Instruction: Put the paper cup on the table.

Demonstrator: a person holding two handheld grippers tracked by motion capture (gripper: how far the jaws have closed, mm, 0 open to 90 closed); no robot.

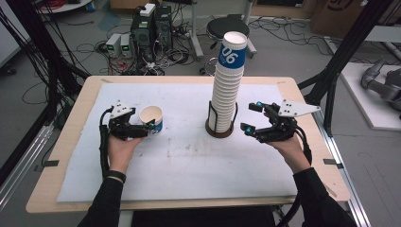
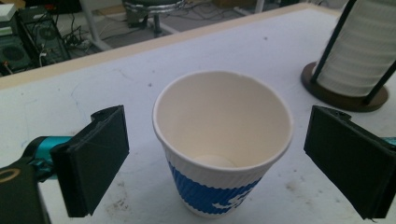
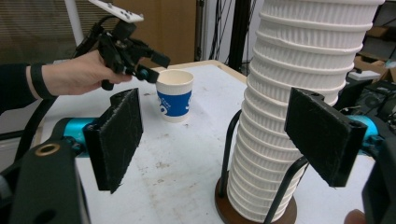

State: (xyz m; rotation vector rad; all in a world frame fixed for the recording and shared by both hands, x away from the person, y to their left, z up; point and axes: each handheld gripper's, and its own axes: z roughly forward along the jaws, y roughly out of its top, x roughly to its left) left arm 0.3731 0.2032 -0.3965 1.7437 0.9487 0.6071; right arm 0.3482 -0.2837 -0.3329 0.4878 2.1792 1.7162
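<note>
My left tool (image 2: 215, 154) gapes wide around the upright paper cup (image 2: 223, 140) on the bench (image 2: 70, 98), seemingly untouched; my right tool (image 3: 219, 135) hangs open beside the cup stack (image 3: 299, 102).

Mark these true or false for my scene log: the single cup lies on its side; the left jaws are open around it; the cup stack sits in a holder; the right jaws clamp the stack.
1. The single cup lies on its side. False: it stands upright on the table.
2. The left gripper has open jaws either side of that cup. True.
3. The cup stack sits in a holder. True.
4. The right gripper clamps the stack. False: its jaws are open, clear of it.
</note>
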